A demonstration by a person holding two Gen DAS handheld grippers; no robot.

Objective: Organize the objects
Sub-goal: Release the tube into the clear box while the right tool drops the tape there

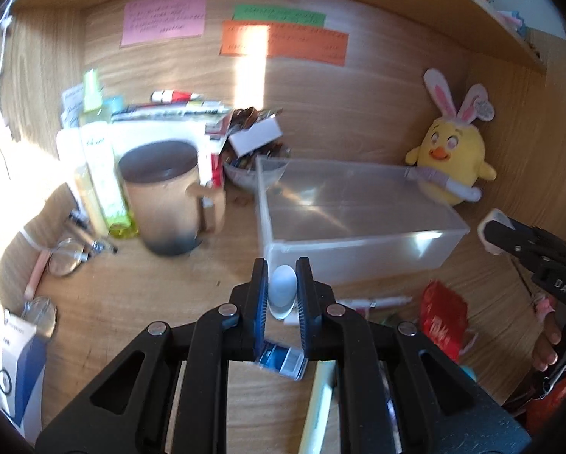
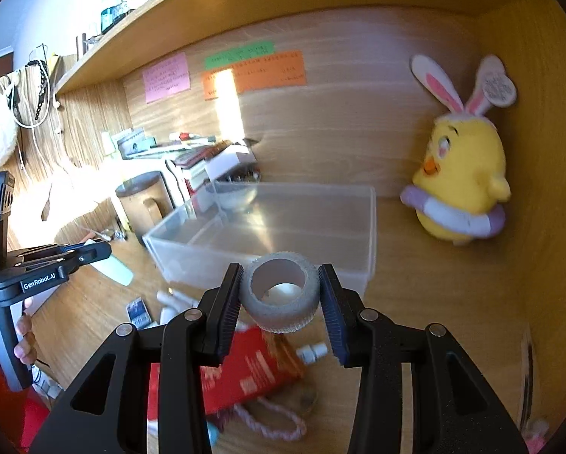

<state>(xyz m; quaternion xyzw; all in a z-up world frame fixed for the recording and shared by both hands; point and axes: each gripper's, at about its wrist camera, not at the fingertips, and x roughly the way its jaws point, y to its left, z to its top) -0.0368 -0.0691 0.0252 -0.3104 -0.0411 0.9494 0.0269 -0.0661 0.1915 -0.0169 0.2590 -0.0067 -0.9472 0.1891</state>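
Left gripper (image 1: 282,290): fingers nearly closed; a small pale-blue egg-shaped object (image 1: 282,288) is pinched between the pads, held above the desk just in front of the clear plastic bin (image 1: 358,244).
Right gripper (image 2: 282,291): fingers set moderately apart; a grey roll of tape (image 2: 281,295) is clamped between them, its open core turned toward the camera; it is held just short of the bin's near wall (image 2: 260,265).
Bin: translucent, rectangular, standing on the wooden desk (image 1: 162,302); no contents can be made out.
Beside the bin: a brown lidded mug (image 1: 165,200) is seen to its left; a yellow chick plush with rabbit ears (image 2: 464,174) to its right, against the back panel.
Desk below the grippers: a red packet (image 2: 245,370) and a small blue case (image 1: 283,357) are lying there.
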